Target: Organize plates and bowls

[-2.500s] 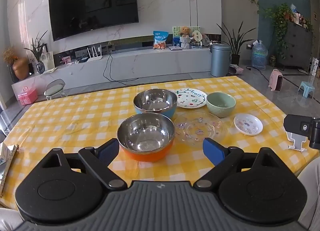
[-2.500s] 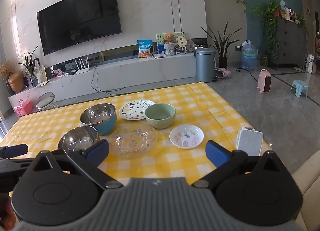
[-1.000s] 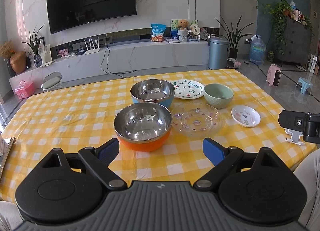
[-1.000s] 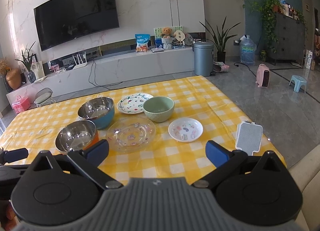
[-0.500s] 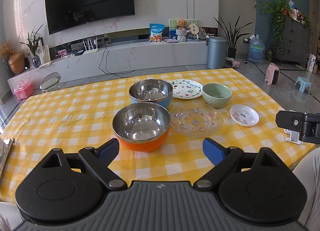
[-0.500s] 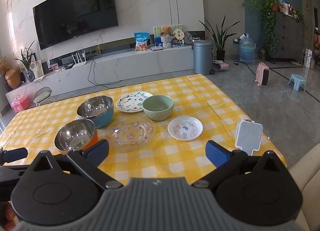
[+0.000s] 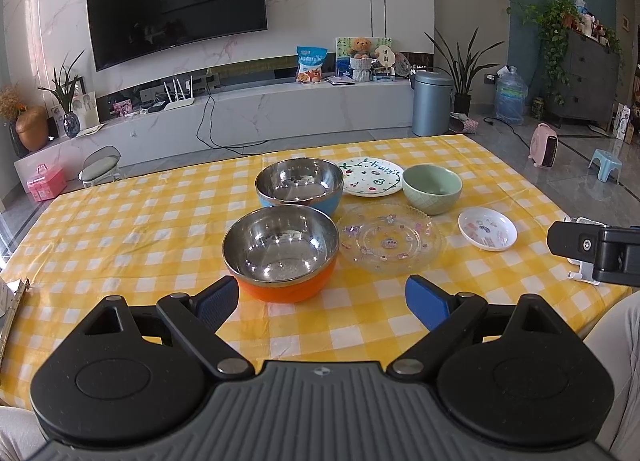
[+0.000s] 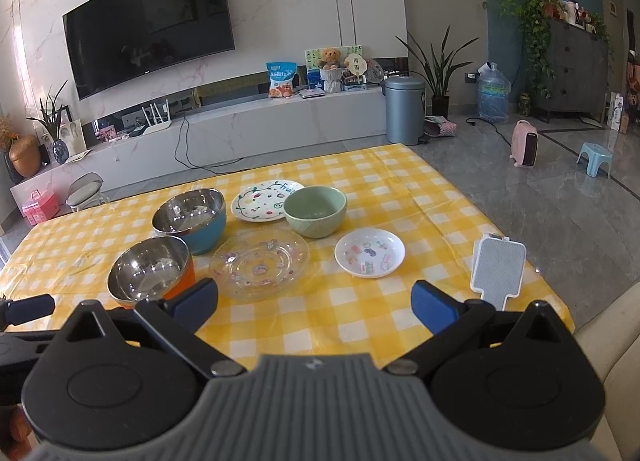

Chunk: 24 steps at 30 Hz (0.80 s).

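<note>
Left wrist view: tabletop under yellow check cloth, far edge running toward the TV wall, right edge dropping to grey floor. All crockery sits in a cluster right of centre; the left half of the cloth is bare checks, as is the near strip in front of both tools.

Largest to smallest:
- orange bowl, steel-lined, nearest the left tool, just ahead of its left finger.
- blue bowl, steel-lined, directly behind the orange one, rims close or touching, can't tell which.
- clear glass plate, right of the orange bowl, rim just beside it.
- fruit-print plate, far row, between blue bowl and green bowl; the blue bowl hides its left edge.
- green bowl, behind the glass plate's far-right rim.
- small white dish, rightmost, apart from the rest, bare cloth around it.

Left tool: fingers spread wide, nothing between them, hovering over the near edge.

Right wrist view: right tool also spread wide and empty, low over the near edge, pointing between the glass plate and the small white dish. White stand stands near the tabletop's right edge, just ahead of the right finger and well apart from the dish. Left tool's body shows at the far left of this view.
</note>
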{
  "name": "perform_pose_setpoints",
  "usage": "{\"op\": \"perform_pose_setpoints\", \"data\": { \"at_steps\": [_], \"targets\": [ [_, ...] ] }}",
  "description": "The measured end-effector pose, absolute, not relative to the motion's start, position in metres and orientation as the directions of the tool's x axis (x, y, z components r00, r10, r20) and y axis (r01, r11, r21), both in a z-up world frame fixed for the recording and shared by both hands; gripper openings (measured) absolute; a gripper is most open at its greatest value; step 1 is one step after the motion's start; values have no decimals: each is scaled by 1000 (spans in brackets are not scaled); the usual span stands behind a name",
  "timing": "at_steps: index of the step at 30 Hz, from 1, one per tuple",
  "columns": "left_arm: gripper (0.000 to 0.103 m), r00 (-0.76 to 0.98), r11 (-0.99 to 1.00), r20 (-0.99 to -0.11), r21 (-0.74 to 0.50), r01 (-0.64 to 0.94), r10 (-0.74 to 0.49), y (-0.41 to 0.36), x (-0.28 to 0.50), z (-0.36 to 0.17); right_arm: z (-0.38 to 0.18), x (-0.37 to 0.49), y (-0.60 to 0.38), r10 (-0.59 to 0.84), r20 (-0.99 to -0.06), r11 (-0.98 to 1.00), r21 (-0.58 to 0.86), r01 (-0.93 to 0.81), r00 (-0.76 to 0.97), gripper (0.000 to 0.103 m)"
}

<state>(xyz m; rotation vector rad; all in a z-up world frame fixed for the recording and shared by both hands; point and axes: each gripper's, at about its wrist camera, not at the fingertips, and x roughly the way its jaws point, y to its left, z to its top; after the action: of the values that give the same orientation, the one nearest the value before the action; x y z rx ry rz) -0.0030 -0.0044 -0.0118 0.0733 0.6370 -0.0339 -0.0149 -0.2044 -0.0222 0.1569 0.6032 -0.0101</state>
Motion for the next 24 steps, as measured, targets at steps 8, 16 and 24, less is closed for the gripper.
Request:
{"op": "perform_pose_setpoints", "data": {
  "at_steps": [8, 16, 24],
  "targets": [
    [103, 801, 997, -598, 56, 55, -11, -5, -3, -12, -22, -13, -201, 36, -572, 989, 137, 52, 819, 101],
    [103, 800, 997, -600, 51, 52, -11, -2, -2, -11, -22, -12, -199, 37, -576, 990, 135, 50, 817, 101],
    [103, 797, 997, -603, 55, 56, -12, -1, -3, -11, -23, -13, -198, 39, -576, 990, 135, 48, 817, 101]
  ]
}}
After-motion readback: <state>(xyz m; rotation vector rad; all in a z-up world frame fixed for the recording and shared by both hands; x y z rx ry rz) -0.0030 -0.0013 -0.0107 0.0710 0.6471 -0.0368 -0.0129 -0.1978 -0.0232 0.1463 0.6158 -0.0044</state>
